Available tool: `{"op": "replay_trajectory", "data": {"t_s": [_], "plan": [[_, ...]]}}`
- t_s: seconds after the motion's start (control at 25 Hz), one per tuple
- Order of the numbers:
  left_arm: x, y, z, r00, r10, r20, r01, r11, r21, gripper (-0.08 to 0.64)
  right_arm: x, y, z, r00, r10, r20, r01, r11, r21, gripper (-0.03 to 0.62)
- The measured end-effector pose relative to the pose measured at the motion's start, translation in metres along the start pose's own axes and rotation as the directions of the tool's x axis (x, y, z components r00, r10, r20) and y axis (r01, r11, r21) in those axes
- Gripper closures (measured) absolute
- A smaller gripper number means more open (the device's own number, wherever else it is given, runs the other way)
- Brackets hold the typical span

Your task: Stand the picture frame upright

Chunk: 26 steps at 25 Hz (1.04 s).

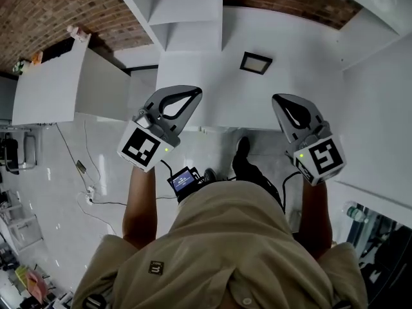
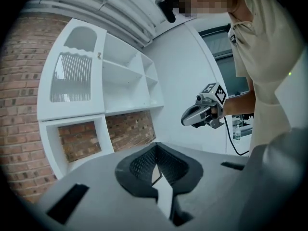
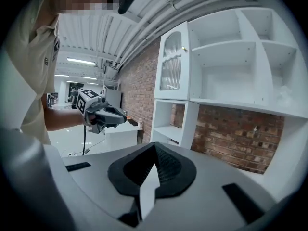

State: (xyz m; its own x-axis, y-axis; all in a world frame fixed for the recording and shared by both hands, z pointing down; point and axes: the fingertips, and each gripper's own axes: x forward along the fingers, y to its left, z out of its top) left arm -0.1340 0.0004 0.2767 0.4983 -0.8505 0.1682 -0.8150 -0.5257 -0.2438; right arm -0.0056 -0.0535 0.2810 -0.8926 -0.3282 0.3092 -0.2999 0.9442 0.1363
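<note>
A small dark picture frame (image 1: 255, 63) rests on the white tabletop (image 1: 212, 102), well beyond both grippers; it looks as if it lies flat. My left gripper (image 1: 192, 94) hovers over the table's near edge, jaws shut with nothing between them. My right gripper (image 1: 282, 101) hangs level with it on the right, also shut and empty. In the left gripper view my closed jaws (image 2: 155, 145) point at the shelf wall, with the right gripper (image 2: 202, 112) seen off to the side. In the right gripper view the jaws (image 3: 154, 144) meet, and the left gripper (image 3: 98, 111) shows at left. Neither gripper view shows the frame.
A white shelf unit (image 1: 183, 8) with open cubbies stands against the brick wall (image 1: 58, 11) behind the table. A lower white counter (image 1: 48, 85) sits at the left. Cables (image 1: 90, 192) run over the pale floor, and the person's shoe (image 1: 241, 156) is by the table's edge.
</note>
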Motion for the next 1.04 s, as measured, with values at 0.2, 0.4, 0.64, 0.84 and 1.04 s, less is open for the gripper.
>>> {"op": "replay_trajectory", "data": {"t_s": [0.2, 0.4, 0.64, 0.84, 1.04], "plan": [[-0.049, -0.025, 0.011, 1.0, -0.009, 0.029, 0.008, 1.0, 0.018, 0.554, -0.027, 0.053, -0.002, 0.999, -0.026, -0.028, 0.027, 0.999, 0.018, 0.589], [-0.073, -0.041, 0.014, 0.999, -0.026, 0.038, 0.025, 0.999, 0.032, 0.554, -0.048, 0.08, 0.003, 0.998, -0.06, -0.027, 0.061, 0.998, 0.022, 0.589], [-0.093, -0.056, 0.02, 0.997, -0.059, 0.056, 0.056, 0.997, 0.059, 0.554, -0.063, 0.101, 0.012, 0.995, -0.1, -0.027, 0.101, 0.995, 0.015, 0.589], [-0.094, -0.07, 0.015, 0.996, -0.067, 0.056, 0.062, 0.995, 0.081, 0.554, -0.072, 0.106, -0.001, 0.992, -0.119, -0.037, 0.12, 0.993, 0.017, 0.589], [-0.113, -0.057, 0.019, 0.996, -0.069, 0.052, 0.065, 0.995, 0.077, 0.554, -0.061, 0.116, 0.016, 0.991, -0.12, -0.053, 0.121, 0.993, 0.011, 0.589]]}}
